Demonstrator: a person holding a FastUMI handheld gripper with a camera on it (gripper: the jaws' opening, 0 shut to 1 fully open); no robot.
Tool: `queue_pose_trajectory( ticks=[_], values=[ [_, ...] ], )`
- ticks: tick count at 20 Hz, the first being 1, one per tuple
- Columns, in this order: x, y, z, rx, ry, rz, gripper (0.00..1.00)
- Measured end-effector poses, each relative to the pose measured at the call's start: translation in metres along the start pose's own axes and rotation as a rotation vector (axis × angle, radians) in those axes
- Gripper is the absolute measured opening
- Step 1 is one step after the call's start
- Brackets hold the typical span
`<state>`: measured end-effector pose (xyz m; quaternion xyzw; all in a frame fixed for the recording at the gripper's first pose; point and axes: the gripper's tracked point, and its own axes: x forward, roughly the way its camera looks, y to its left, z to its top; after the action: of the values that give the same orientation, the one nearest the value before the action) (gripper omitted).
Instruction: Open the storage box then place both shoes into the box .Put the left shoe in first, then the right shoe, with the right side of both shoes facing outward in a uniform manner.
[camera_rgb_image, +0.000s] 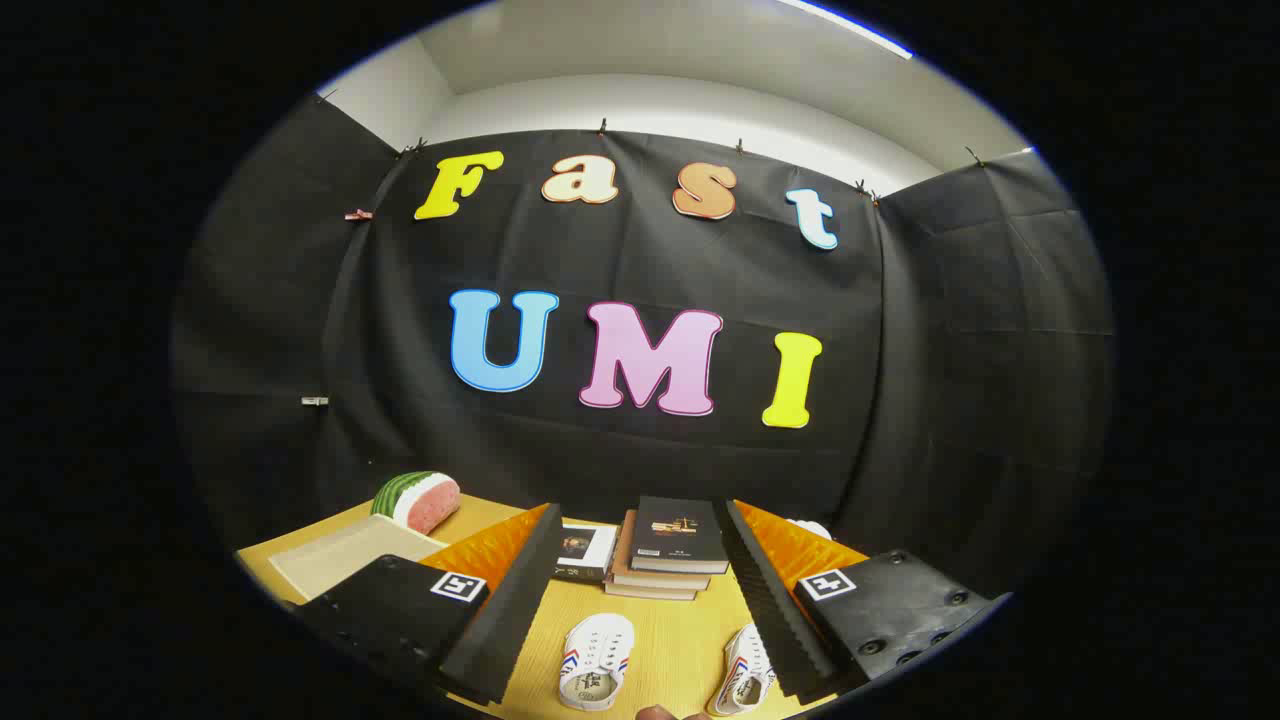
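Observation:
Two white sneakers with red and blue side stripes lie on the wooden table between my fingers. One shoe (596, 662) lies nearer the left finger (505, 605), the other shoe (745, 682) lies against the inner side of the right finger (770, 600). Both point their toes away from me. My gripper (635, 525) is open and held above the table, with nothing between its fingers. A pale flat tray or lid (345, 552), perhaps part of the storage box, lies to the left beyond the left finger.
A stack of books (672, 550) stands just ahead of the fingers, with one more book (583, 552) beside it on the left. A watermelon-slice toy (418, 499) sits at the table's far left. A small white object (812, 527) peeks out behind the right finger.

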<state>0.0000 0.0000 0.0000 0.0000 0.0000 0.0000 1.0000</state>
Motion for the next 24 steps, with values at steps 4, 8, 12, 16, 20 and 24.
queue_pose_trajectory(
  ticks=[4, 8, 12, 16, 20, 24],
  values=[
    [-0.006, 0.007, 0.001, 0.012, -0.001, 0.017, 0.97],
    [-0.01, 0.006, -0.005, 0.013, 0.018, 0.007, 0.97],
    [-0.014, 0.003, -0.008, 0.03, 0.029, -0.006, 0.97],
    [-0.019, -0.001, -0.009, 0.029, 0.039, -0.025, 0.97],
    [-0.024, -0.004, -0.011, 0.032, 0.047, -0.038, 0.97],
    [-0.029, -0.003, -0.01, 0.042, 0.056, -0.043, 0.97]
  ],
)
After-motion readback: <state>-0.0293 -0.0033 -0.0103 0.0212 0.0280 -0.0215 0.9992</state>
